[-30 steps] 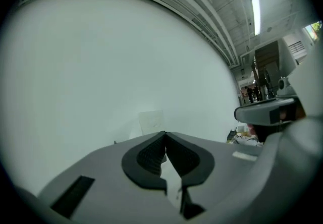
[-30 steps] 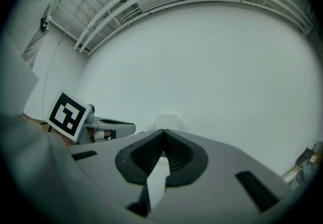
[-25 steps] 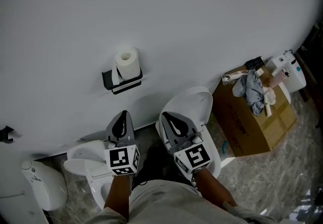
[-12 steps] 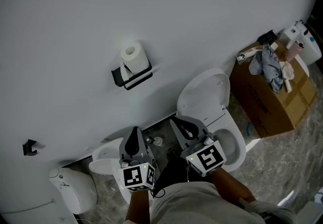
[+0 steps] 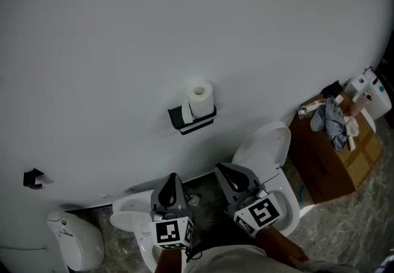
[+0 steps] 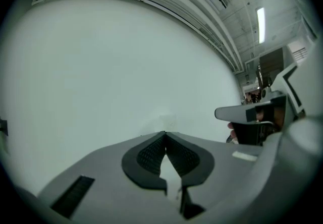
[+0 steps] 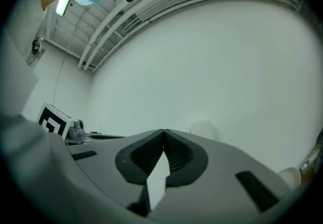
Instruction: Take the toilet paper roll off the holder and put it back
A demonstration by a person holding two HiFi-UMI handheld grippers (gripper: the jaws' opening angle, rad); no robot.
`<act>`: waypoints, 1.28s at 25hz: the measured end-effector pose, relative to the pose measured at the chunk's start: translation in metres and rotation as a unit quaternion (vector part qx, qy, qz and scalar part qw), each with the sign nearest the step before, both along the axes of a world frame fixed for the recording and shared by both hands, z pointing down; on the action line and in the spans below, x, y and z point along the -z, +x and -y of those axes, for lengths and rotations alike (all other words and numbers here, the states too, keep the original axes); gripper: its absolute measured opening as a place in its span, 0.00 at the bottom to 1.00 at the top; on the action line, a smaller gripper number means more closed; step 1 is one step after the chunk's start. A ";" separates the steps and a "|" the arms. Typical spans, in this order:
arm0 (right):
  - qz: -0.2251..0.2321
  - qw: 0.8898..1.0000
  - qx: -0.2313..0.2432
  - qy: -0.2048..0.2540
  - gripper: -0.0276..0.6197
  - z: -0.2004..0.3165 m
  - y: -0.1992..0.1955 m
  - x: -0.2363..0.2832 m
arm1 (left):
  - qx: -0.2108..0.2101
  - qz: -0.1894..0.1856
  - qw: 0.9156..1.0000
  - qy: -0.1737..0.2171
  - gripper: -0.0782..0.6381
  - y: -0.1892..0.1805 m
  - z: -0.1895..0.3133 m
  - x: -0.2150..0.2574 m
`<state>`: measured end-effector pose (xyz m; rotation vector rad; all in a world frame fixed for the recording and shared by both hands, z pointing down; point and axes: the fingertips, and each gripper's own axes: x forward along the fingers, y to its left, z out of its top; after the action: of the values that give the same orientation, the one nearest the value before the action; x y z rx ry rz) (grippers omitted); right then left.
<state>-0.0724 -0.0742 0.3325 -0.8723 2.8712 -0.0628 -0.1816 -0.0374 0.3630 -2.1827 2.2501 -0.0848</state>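
A white toilet paper roll (image 5: 201,99) stands upright on a black wall holder (image 5: 191,119) on the pale wall. It shows faintly in the right gripper view as a pale toilet paper roll (image 7: 202,128) beyond the jaws, and dimly as a toilet paper roll (image 6: 167,120) in the left gripper view. Low in the head view, my left gripper (image 5: 171,177) and right gripper (image 5: 220,170) are both held well below the holder, tips pointing at the wall. Both are shut with nothing between the jaws.
A white toilet (image 5: 266,155) with its lid up stands below right of the holder. A second white fixture (image 5: 132,222) sits lower left, beside a white bin (image 5: 76,241). A cardboard box (image 5: 332,161) with cloth and bottles stands at right. A small black hook (image 5: 32,178) is on the wall at left.
The head view has swung so the roll and holder now sit nearer the middle and higher above the grippers. Both grippers stay shut and low in the frame.
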 end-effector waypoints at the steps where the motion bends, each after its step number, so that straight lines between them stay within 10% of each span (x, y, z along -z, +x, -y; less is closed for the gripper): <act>1: -0.002 1.000 0.003 0.011 0.05 -0.003 -0.007 0.006 | -0.002 0.003 1.000 0.005 0.12 -0.004 0.000 0.006; 32: -0.068 0.995 -0.039 0.066 0.05 0.001 -0.010 0.013 | -0.046 -0.027 0.998 0.035 0.12 -0.008 0.004 0.015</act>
<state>-0.0820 -0.0755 0.3196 -0.9973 2.9195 0.1992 -0.1893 -0.0417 0.3483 -2.2748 2.1397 0.0522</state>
